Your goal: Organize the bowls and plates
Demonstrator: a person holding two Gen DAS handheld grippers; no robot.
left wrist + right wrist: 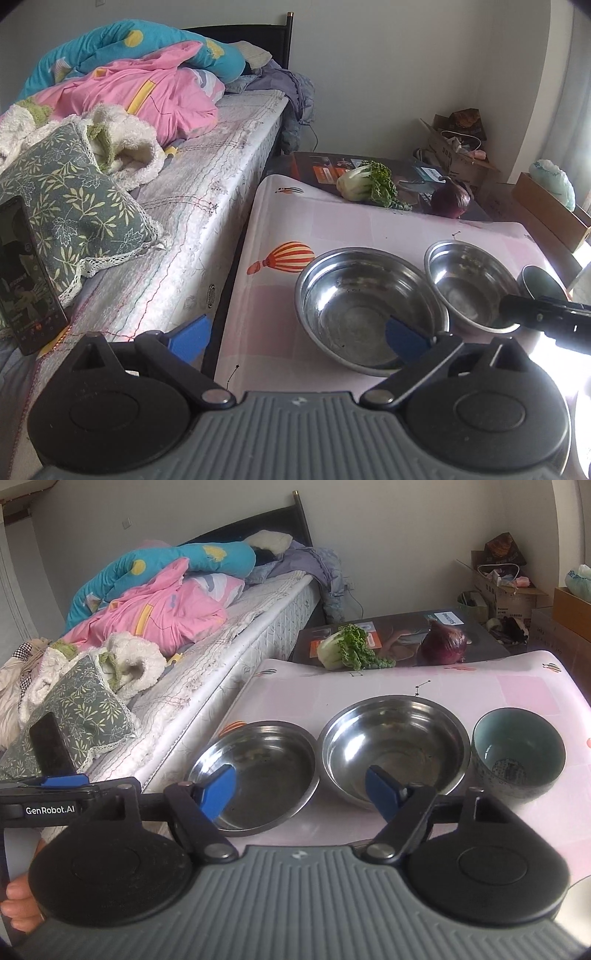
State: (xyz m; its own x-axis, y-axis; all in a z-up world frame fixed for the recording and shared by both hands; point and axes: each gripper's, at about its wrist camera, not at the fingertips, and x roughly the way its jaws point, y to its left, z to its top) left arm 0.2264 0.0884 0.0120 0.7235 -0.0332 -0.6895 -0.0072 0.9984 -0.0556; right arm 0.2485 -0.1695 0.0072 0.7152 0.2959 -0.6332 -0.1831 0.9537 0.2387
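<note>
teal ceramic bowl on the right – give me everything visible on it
The teal ceramic bowl is small, deep and round, pale blue-green and glossy inside, with a darker mottled grey-green outside. It stands upright on the pink patterned tablecloth, last in a row at the right of the two steel bowls. A dark speckled patch shows on its inner bottom; otherwise it looks empty. It sits close beside the neighbouring steel bowl; contact cannot be told. No gripper touches it. In the left wrist view only its dark rim shows.

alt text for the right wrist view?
Open right gripper hangs over three empty bowls in a row on a pink tablecloth: two steel bowls and a teal ceramic bowl. Behind lie bok choy and a red onion.
</note>
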